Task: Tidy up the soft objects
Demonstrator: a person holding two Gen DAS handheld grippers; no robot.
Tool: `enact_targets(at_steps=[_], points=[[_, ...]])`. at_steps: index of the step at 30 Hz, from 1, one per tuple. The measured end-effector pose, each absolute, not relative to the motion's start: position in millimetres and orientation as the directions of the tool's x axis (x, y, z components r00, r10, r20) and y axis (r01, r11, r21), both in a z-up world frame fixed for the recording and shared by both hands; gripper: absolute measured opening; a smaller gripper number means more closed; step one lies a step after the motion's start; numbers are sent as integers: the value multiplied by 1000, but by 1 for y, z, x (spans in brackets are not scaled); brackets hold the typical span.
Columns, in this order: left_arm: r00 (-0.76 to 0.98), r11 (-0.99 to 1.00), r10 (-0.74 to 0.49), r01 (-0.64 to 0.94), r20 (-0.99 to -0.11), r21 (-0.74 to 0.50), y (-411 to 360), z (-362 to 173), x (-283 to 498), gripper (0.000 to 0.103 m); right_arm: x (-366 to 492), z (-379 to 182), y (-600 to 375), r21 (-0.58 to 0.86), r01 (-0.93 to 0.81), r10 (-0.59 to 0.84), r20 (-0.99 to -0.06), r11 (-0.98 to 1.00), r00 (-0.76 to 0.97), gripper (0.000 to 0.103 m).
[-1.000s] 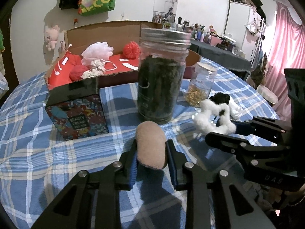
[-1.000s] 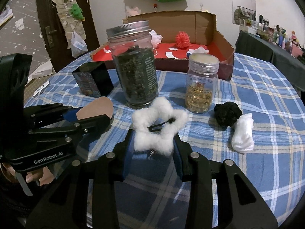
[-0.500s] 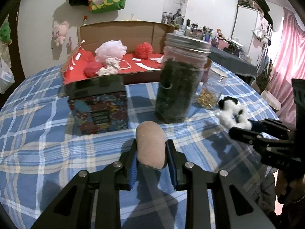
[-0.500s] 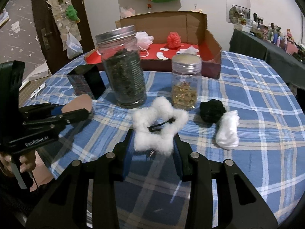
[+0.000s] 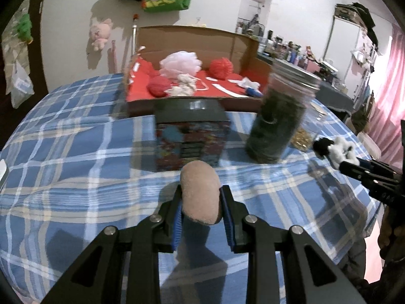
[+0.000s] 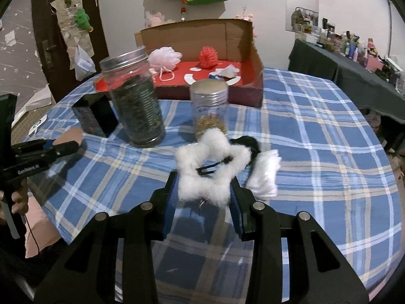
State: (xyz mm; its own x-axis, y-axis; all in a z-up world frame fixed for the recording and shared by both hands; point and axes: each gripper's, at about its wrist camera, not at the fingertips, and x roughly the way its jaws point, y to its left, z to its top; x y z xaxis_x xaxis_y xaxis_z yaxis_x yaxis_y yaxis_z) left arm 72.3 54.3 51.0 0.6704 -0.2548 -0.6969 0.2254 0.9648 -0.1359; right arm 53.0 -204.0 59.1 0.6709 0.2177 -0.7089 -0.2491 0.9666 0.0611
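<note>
My left gripper [image 5: 201,209] is shut on a tan oval sponge puff [image 5: 200,192] and holds it above the near table. My right gripper [image 6: 203,192] is shut on a fluffy white star-shaped hair clip [image 6: 211,167], raised over the table's front; it also shows at the right of the left wrist view [image 5: 340,150]. An open cardboard box [image 5: 192,43] with a red floor stands at the back. It holds a pink mesh pouf [image 5: 181,63], red yarn balls [image 5: 221,67] and a white knit piece [image 5: 183,86]. A black pom-pom [image 6: 246,141] and a white cloth roll [image 6: 264,174] lie on the table.
A tall jar of dark leaves [image 6: 134,101], a small jar of yellow capsules [image 6: 208,106] and a black floral tin [image 5: 191,136] stand between the grippers and the box. The round table has a blue plaid cloth [image 5: 76,152]. A dark side table [image 6: 354,76] stands at the right.
Both grippers have lifted and drawn back from the table with their objects. The left view has swung left, so the tin is now straight ahead and the tall jar to the right.
</note>
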Motion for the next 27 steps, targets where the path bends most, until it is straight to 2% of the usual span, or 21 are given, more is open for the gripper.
enact_targets(at_steps=[14, 19, 27], points=[[674, 984, -178, 121, -717, -131, 101, 49, 97, 29, 70, 70, -223, 8, -184, 136, -708, 983, 693, 35], [676, 988, -153, 133, -721, -85, 106, 51, 113, 29, 84, 73, -233, -12, -161, 104, -716, 987, 690, 35], [678, 975, -188, 219, -711, -49, 112, 54, 139, 29, 112, 73, -249, -5, -142, 93, -735, 990, 672, 35]])
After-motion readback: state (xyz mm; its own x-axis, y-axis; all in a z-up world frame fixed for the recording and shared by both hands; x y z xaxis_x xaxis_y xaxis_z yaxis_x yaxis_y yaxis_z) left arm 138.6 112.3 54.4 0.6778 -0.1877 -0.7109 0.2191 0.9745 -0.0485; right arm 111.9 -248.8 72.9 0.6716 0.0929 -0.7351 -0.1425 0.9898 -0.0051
